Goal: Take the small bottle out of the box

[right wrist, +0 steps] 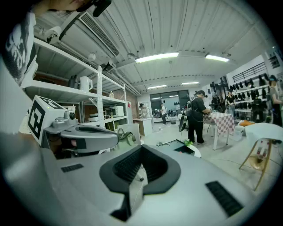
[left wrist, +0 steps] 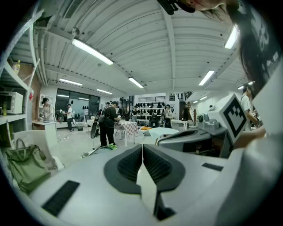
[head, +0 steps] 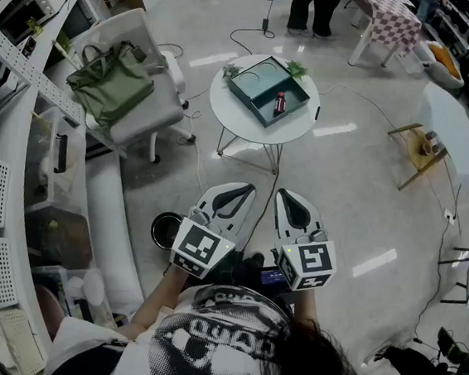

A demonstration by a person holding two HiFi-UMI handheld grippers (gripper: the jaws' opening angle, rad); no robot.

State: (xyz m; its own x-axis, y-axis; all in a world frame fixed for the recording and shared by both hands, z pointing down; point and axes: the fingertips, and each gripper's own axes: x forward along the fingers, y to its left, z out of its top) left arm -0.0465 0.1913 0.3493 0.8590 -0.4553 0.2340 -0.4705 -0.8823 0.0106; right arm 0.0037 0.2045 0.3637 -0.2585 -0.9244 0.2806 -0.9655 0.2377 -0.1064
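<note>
Nearest, close in at the chest: left claw (head: 241, 190) and right claw (head: 290, 195), side by side, both clenched on nothing, jaws pressed together in each gripper view. Well apart from the task's things; bare floor between.

Farther out, straight ahead: round white table (head: 233, 122) carrying an open teal box (head: 258, 83). Inside the box, near its right wall, standing upright: small bottle (head: 280, 103), dark, seemingly with a red band, though too small in the head view to be sure.

Probably light and stiff, glass or hard plastic, so likely smooth, quick to slip and easy to topple if nudged from one side. Best taken from above, jaws straddling the body just under the cap, clear of the box wall, then lifted straight up. Calls first for a step up to the table and an opened claw.

Left of the table: white chair (head: 154, 120) with a green bag (head: 108, 86).

Farthest: a standing person (head: 312, 7) beside a chequered table (head: 398, 21).
</note>
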